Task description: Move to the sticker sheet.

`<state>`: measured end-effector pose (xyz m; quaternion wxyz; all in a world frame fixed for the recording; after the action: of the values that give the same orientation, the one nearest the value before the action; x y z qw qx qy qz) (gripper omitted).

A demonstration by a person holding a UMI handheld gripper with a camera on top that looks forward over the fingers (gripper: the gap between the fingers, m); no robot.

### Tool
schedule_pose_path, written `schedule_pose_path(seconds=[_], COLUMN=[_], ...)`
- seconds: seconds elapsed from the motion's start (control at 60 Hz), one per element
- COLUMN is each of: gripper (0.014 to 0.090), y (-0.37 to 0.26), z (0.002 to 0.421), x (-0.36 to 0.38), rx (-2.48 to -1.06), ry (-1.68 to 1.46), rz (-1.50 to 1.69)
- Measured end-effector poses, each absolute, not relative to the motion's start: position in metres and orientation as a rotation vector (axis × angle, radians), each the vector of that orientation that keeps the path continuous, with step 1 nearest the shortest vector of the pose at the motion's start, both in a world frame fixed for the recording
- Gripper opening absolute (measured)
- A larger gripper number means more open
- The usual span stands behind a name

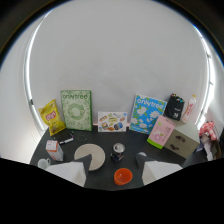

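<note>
Small white rectangular sticker sheet (112, 121) printed with colourful pictures, propped upright against the wall, between green and blue boards.

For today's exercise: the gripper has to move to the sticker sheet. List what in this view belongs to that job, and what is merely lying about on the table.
Belongs to the job:
- sticker sheet, propped against the wall
- gripper, jaws open, nothing between them

Just lying about:
- orange bowl, just ahead of the jaws
- can
- round board
- green booklet
- blue booklet
- yellow snack bag
- pink card

Matt dark table (100, 177), glossy orange plastic bowl (123, 176).
</note>
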<state>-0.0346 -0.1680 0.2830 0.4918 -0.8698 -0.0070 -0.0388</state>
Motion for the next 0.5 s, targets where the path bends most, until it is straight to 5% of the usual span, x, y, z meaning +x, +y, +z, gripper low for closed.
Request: schedule_pose_path(seconds=[0.5], gripper=[0.0855], y=[-0.120], z=[0.281], x=[-0.046], rx=[-2.103], ry=[-0.030], rz=[-0.132])
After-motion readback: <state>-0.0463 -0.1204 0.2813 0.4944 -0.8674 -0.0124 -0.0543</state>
